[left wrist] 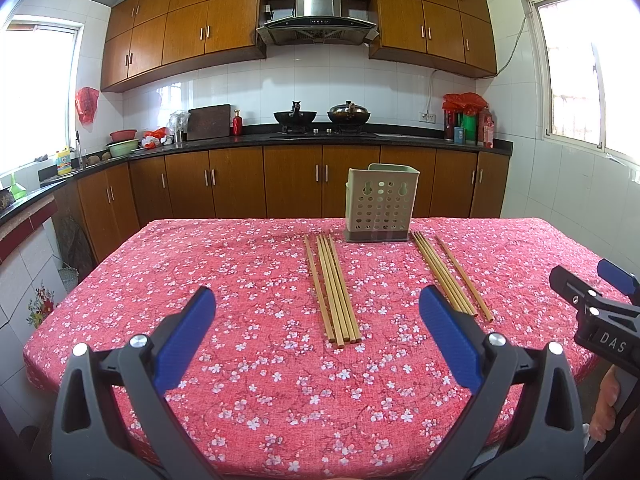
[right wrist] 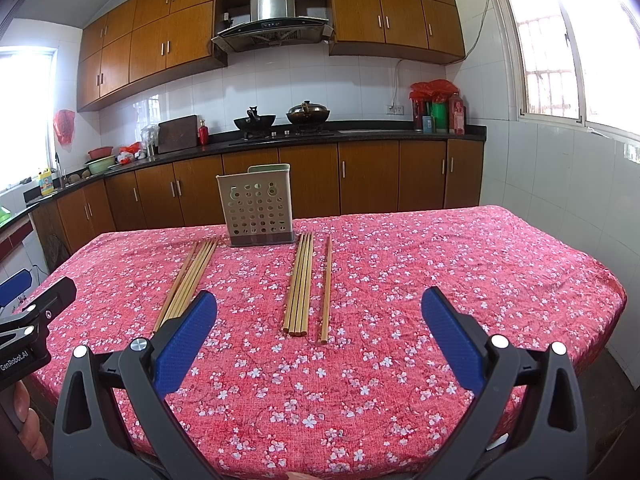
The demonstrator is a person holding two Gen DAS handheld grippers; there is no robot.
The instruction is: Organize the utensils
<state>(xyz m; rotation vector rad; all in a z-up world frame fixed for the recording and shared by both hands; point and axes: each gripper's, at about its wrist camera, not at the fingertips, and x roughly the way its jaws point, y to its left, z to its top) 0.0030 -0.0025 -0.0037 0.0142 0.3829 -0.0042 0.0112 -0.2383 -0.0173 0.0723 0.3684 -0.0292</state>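
Note:
A pale green perforated utensil holder stands upright at the far side of the table. Two groups of wooden chopsticks lie flat in front of it: a left bundle and a right bundle with one chopstick lying apart beside it. My left gripper is open and empty above the near table, short of the left bundle. My right gripper is open and empty, short of the right bundle; it also shows in the left wrist view.
The table has a red floral cloth. Behind it run brown kitchen cabinets, a black counter with two woks, bottles and basins. Windows are on both side walls.

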